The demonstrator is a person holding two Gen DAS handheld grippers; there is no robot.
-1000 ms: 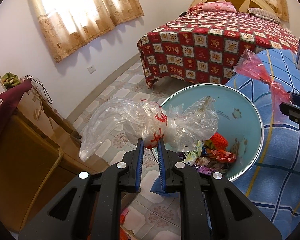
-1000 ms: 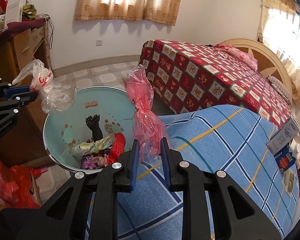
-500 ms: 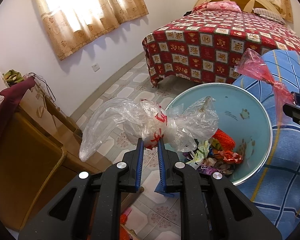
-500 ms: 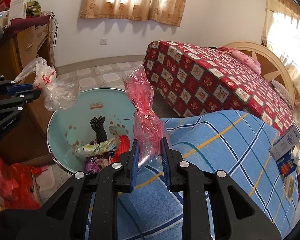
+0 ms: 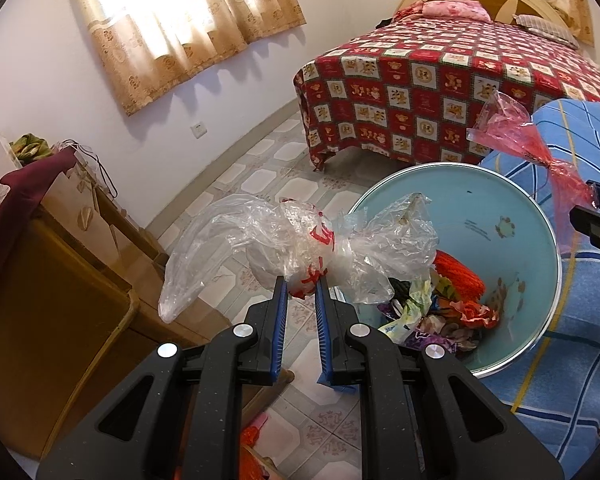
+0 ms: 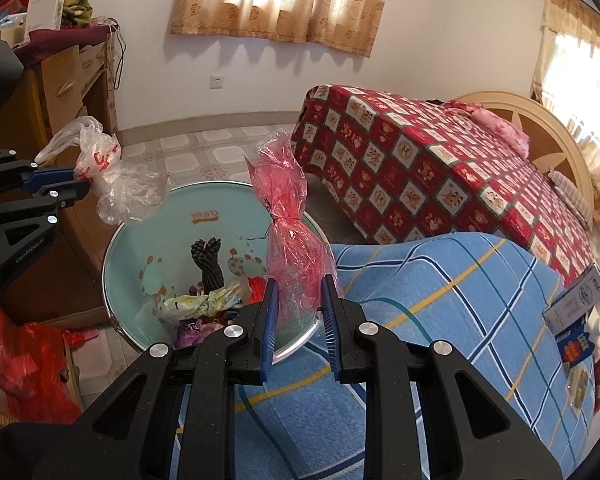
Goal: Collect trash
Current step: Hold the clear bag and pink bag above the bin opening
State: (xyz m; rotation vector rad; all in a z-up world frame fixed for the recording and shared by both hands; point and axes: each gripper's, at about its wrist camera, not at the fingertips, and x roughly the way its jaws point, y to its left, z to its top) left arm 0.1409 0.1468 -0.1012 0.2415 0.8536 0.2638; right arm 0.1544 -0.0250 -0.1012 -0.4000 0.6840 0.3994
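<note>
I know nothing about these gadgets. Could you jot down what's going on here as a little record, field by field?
Place: bedroom with a bed under a red patterned cover
Left gripper: shut on a clear plastic bag
Right gripper: shut on a red plastic bag
Bin: light blue, open, already holding mixed trash
Bags versus bin: both held near its rim, not inside

The clear bag [image 5: 300, 248] covers the near-left rim of the bin [image 5: 512, 216], and the trash heap hides the bin's bottom. From the left wrist, the right gripper [image 5: 598, 216] is cut off at the frame's right edge. The box [image 6: 576, 296] on the blue blanket [image 6: 440, 300] carries print too small to read.
</note>
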